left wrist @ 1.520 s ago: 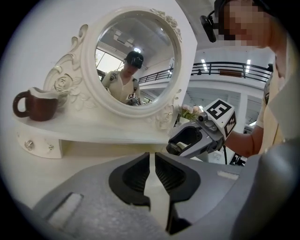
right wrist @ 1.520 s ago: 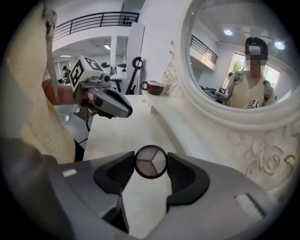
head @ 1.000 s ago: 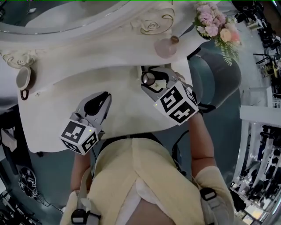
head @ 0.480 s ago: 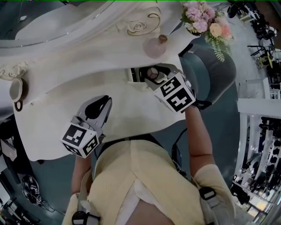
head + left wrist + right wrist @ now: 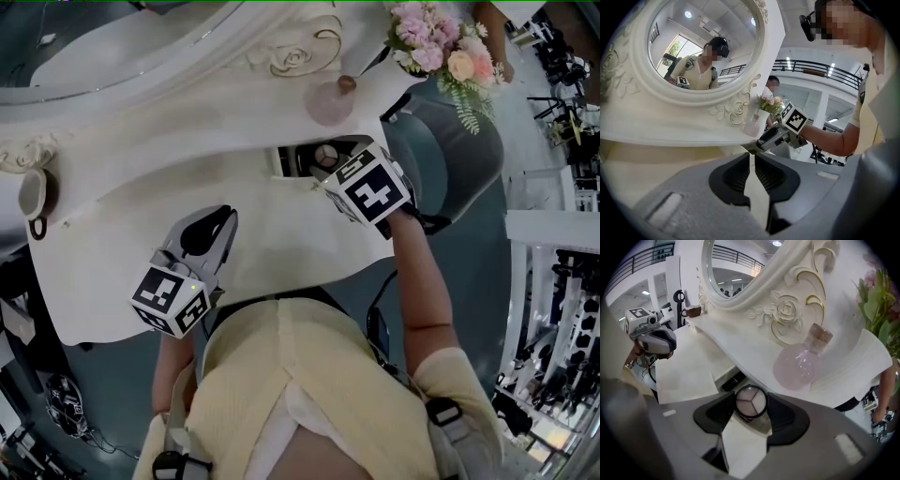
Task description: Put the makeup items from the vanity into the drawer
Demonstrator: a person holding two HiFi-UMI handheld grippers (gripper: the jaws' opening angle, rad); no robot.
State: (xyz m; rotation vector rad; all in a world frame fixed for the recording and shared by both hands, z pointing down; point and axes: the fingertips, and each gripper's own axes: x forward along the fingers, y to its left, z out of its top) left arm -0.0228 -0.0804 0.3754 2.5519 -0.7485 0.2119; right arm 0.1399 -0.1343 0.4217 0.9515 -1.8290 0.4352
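Right claw [image 5: 751,405] grips a small round black-rimmed compact with three pale pink powder pans [image 5: 751,401] across its rim, just above the open white drawer [image 5: 732,380] in the white vanity bench [image 5: 691,373]. It looks light, rigid and smooth, so probably slippery, and the pans likely crack if dropped. A gentle rim hold suits it. Left claw [image 5: 750,158] is closed on nothing, well apart.

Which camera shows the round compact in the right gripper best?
The right gripper view: the round compact sits face-on, clamped between the right gripper's jaws. The head view shows it small, at the open drawer. The left gripper view shows the gripper far off; the compact can't be made out.
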